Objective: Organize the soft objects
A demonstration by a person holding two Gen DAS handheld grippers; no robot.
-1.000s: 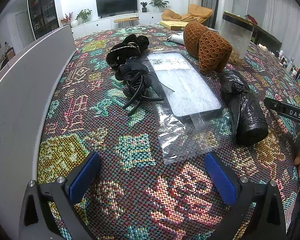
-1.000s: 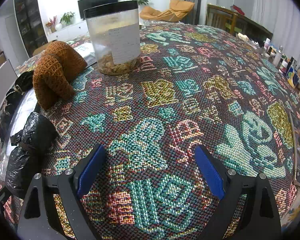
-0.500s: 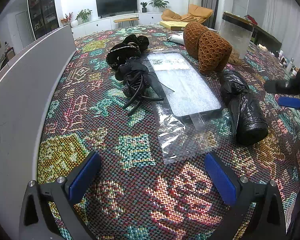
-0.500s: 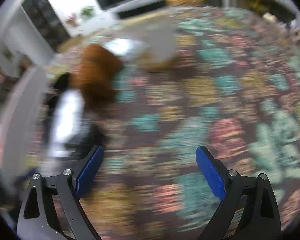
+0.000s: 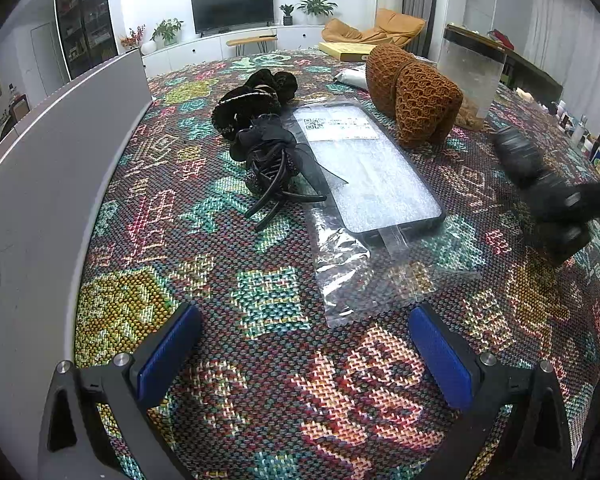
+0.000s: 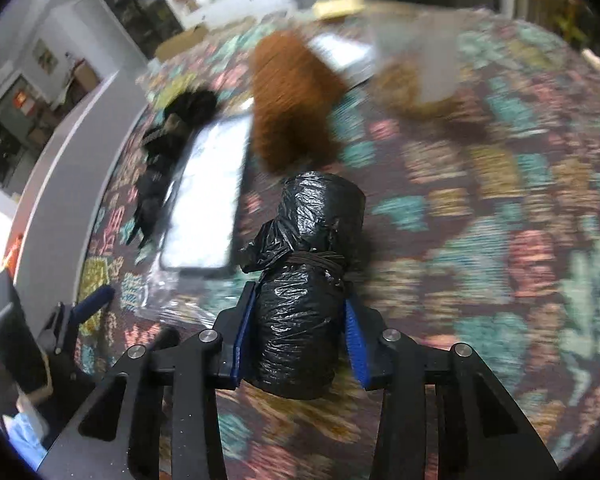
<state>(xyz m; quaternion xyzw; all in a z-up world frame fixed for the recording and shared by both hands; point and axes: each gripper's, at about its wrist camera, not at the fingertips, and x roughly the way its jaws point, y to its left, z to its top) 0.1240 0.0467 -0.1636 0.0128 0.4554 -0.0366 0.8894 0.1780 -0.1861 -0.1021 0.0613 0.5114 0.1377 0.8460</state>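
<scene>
Black plastic roll, a bundle of bin-bag film bound at its waist by a dark elastic band, was found clenched in the right gripper. Both blue pads pressed its lower half from either side. Its long axis ran straight forward along the fingers, with the free end projecting beyond the pads toward the brown knitted pouch. The roll appeared to be off the patterned tablecloth, though motion blur in the right wrist view prevented a firm reading of its height. In the left wrist view the same roll showed as a blurred dark shape at the right edge, well apart from the left gripper.

The left gripper stood released, jaws spread wide and grasping nothing, low over the cloth near the table's front edge. Directly ahead of it lay the clear plastic sleeve holding a phone case. Beyond, to the left of that, lay the black hair accessories, touching the sleeve's left margin.

Judgement: the roll was in transit and needed only a placing spot; the right hand alone had charge of it. The remaining soft items lay nearer the left gripper, forward and slightly left of it. The clear lidded container stood behind the pouch.
</scene>
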